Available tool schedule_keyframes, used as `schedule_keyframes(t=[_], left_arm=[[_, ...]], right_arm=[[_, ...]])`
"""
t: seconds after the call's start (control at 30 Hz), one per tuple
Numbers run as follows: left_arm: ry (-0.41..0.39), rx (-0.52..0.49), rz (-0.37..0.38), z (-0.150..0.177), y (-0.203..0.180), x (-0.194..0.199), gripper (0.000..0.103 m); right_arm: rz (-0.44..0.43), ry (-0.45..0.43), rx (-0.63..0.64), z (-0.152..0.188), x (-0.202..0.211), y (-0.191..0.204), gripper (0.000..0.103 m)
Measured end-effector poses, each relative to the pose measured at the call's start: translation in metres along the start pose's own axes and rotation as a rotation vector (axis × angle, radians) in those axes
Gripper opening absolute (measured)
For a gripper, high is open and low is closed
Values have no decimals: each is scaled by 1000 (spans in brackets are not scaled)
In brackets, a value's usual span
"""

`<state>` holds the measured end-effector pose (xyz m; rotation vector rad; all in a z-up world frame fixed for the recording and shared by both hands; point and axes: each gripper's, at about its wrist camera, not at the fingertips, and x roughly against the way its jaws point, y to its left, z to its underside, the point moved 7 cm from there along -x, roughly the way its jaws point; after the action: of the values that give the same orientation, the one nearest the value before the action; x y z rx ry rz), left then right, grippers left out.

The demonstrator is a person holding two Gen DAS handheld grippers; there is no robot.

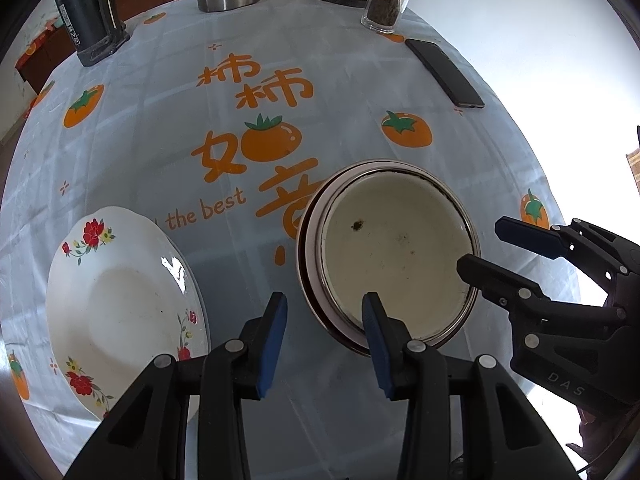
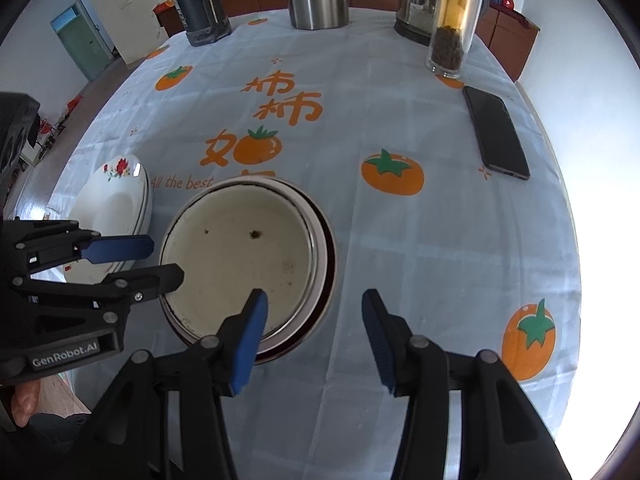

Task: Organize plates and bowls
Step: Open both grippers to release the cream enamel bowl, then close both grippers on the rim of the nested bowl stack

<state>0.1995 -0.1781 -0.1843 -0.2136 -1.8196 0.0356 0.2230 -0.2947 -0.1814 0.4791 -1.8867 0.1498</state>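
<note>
Pale persimmon-print tablecloth (image 1: 160, 140) reads "All the best"; left gripper (image 1: 324, 312), marked "GenRobot.AI", and right gripper (image 2: 316, 316), marked "DAS", gape empty astride round cream enamel bowl's (image 1: 396, 248) rim.

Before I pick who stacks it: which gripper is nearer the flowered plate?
Left. The left gripper hangs between the flowered plate and the enamel bowl, one finger beside the plate's rim. The right gripper straddles the bowl's opposite rim.
</note>
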Motion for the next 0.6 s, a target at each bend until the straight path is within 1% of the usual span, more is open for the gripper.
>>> schedule_keyframes(t=[0.13,0.23,0.3,0.33,0.6], left_arm=[[3,0,-2,-1,0,-2,42],[10,6,12,-1,-1,-5,42],[8,2,10,-2,-2,-6,42],[8,2,10,-2,-2,-6,42],[21,12,32,-1,-4,-12,42]], right_arm=[[-8,4,-3,-2,-4,0,48],[-17,11,-12,-2,-9,-2,47],[-20,14,-14,-1,-12,-2,35],[-23,17,-13,-1,-13,-1,33],[-27,26,-9,0,-20,0,32]])
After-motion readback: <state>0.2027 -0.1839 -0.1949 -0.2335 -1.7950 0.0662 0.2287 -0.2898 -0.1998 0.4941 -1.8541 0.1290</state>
